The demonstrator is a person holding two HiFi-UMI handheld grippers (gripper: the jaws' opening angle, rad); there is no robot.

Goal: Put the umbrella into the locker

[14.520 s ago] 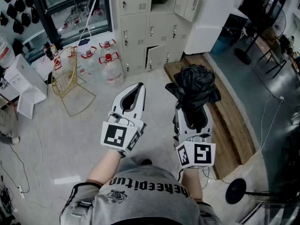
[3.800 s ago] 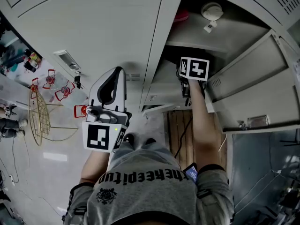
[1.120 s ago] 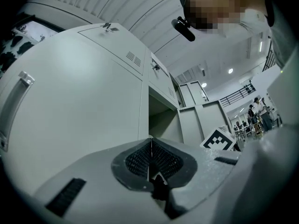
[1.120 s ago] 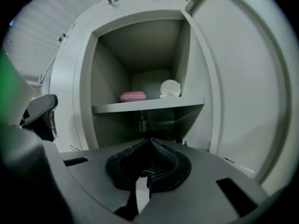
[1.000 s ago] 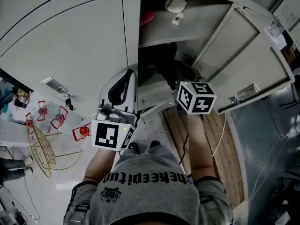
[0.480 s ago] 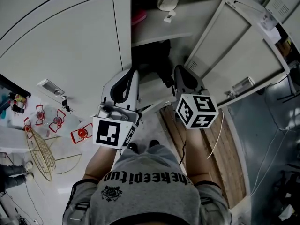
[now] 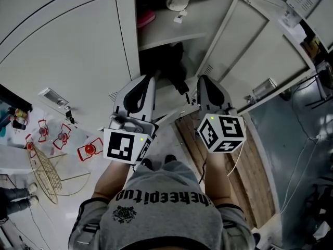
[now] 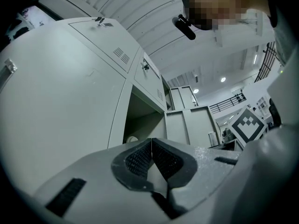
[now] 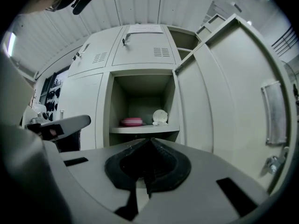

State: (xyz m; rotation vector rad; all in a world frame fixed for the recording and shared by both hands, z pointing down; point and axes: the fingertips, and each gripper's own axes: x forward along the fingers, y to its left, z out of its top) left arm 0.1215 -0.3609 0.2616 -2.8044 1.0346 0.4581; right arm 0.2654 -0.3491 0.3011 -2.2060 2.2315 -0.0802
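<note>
The black folded umbrella lies inside the open locker, in the dark space under its shelf, with no gripper on it. My right gripper is shut and empty, just outside the locker opening and to the right of the umbrella. My left gripper is also shut and empty, close to the opening's left edge. In the right gripper view the shut jaws point at the locker shelf. The left gripper view shows its closed jaws before the grey locker front.
The locker door stands swung open to the right. On the shelf sit a pink thing and a white round thing. A closed locker door is at left. Red-capped water bottles and a gold wire rack stand on the floor.
My right gripper has drawn back out of the locker, empty, and the umbrella stays inside. The left gripper has edged slightly toward the locker.
</note>
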